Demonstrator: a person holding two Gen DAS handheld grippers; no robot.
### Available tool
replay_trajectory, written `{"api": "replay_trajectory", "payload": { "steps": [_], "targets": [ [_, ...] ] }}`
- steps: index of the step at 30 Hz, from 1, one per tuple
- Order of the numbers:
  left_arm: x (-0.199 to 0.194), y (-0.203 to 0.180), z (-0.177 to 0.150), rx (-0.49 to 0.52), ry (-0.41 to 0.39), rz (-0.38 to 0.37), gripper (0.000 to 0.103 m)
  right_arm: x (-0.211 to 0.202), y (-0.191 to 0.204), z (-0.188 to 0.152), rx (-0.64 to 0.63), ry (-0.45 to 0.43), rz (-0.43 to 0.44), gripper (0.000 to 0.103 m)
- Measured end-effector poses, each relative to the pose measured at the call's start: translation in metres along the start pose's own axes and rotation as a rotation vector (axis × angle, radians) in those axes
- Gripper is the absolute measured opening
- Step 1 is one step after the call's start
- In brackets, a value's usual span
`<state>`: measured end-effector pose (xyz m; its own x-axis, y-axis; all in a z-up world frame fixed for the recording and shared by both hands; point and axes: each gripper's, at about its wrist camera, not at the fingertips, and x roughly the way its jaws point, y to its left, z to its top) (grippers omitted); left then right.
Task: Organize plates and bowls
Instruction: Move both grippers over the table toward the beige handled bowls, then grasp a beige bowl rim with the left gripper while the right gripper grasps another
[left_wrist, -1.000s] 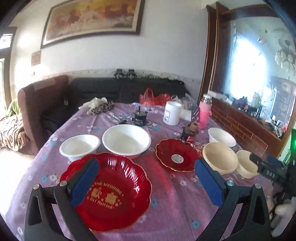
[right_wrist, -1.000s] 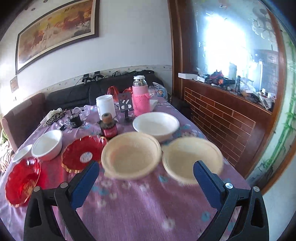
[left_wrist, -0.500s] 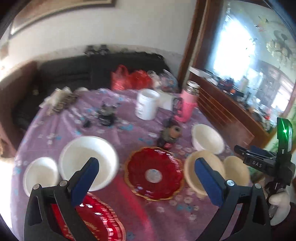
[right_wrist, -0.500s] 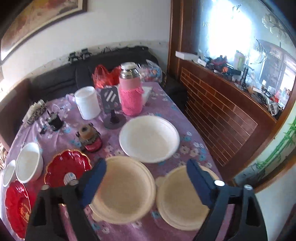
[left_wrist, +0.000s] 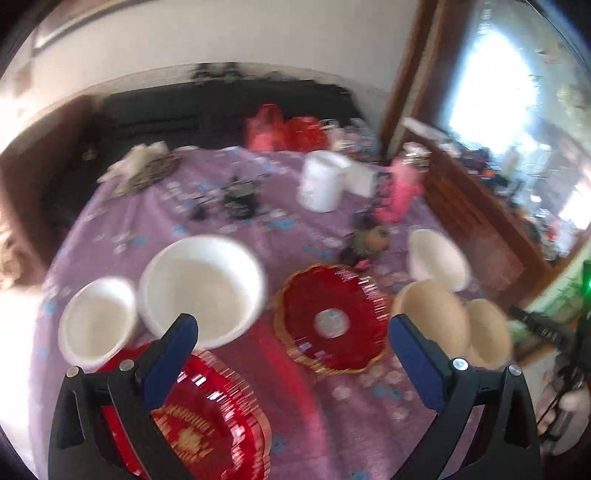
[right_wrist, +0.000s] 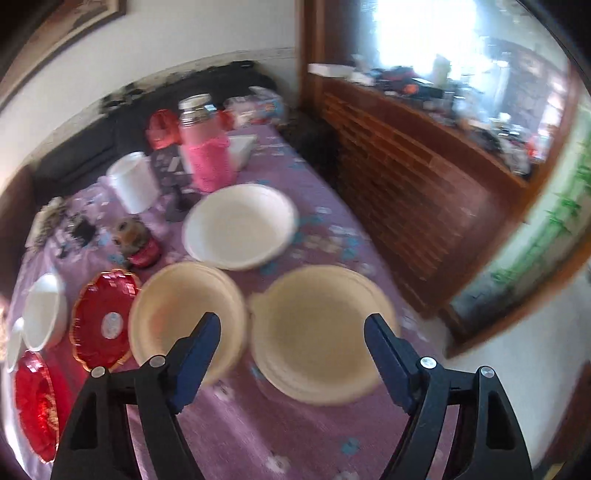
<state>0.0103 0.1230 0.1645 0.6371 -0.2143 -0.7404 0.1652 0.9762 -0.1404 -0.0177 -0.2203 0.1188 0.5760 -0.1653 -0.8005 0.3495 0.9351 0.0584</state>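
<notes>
On the purple tablecloth stand two red plates, two white bowls, a white dish and two beige bowls. In the left wrist view my left gripper (left_wrist: 291, 354) is open and empty above the near red plate (left_wrist: 207, 417), with the second red plate (left_wrist: 332, 317), the large white bowl (left_wrist: 203, 288) and the small white bowl (left_wrist: 96, 325) ahead. In the right wrist view my right gripper (right_wrist: 291, 354) is open and empty over the right beige bowl (right_wrist: 317, 332), beside the left beige bowl (right_wrist: 184, 314). The white dish (right_wrist: 240, 225) lies behind them.
A pink bottle (right_wrist: 207, 147), a white cup (right_wrist: 133, 181) and a small brown-capped jar (right_wrist: 136, 240) stand further back on the table. A dark sofa (left_wrist: 184, 110) lies behind the table and a wooden sideboard (right_wrist: 424, 166) runs along the right.
Both cameras are blurred by motion. My left gripper has moved back over the near red plate. My right gripper has come lower and closer to the two beige bowls.
</notes>
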Motion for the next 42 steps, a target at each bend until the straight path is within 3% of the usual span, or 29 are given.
{"api": "replay_trajectory", "payload": {
  "steps": [3, 8, 12, 15, 17, 19, 25, 27, 31, 35, 39, 42],
  "targets": [
    [-0.012, 0.004, -0.015, -0.043, 0.012, 0.114, 0.103, 0.027, 0.008, 0.011, -0.06, 0.04, 0.079, 0.083],
    [-0.017, -0.015, -0.021, -0.046, 0.026, 0.117, 0.103, 0.019, 0.003, 0.013, -0.094, 0.019, 0.114, 0.083],
    [0.0, -0.045, -0.02, -0.021, 0.019, 0.009, 0.103, 0.009, -0.019, 0.003, -0.046, 0.044, 0.086, 0.083],
    [0.031, -0.064, -0.022, -0.035, 0.117, -0.088, 0.101, 0.002, -0.023, -0.009, -0.066, 0.07, 0.052, 0.083],
    [0.05, -0.075, -0.024, -0.056, 0.18, -0.176, 0.081, -0.001, -0.022, -0.014, -0.095, 0.083, 0.037, 0.083],
    [0.07, -0.085, -0.028, -0.065, 0.254, -0.239, 0.069, 0.003, -0.019, -0.01, -0.121, 0.098, 0.069, 0.083],
    [0.102, -0.112, -0.046, -0.083, 0.289, -0.147, 0.065, 0.046, 0.011, 0.023, -0.241, 0.121, 0.203, 0.082],
    [0.111, -0.113, -0.05, -0.107, 0.304, -0.14, 0.065, 0.073, 0.023, 0.033, -0.281, 0.177, 0.251, 0.076],
    [0.13, -0.115, -0.056, -0.172, 0.336, -0.111, 0.065, 0.106, 0.037, 0.037, -0.34, 0.235, 0.253, 0.071],
    [0.136, -0.125, -0.055, -0.157, 0.313, -0.11, 0.065, 0.13, 0.045, 0.035, -0.4, 0.281, 0.236, 0.071],
    [0.143, -0.131, -0.054, -0.16, 0.316, -0.106, 0.065, 0.126, 0.051, 0.035, -0.465, 0.28, 0.246, 0.071],
    [0.143, -0.126, -0.055, -0.195, 0.325, -0.128, 0.065, 0.123, 0.055, 0.035, -0.498, 0.298, 0.249, 0.059]
  ]
}}
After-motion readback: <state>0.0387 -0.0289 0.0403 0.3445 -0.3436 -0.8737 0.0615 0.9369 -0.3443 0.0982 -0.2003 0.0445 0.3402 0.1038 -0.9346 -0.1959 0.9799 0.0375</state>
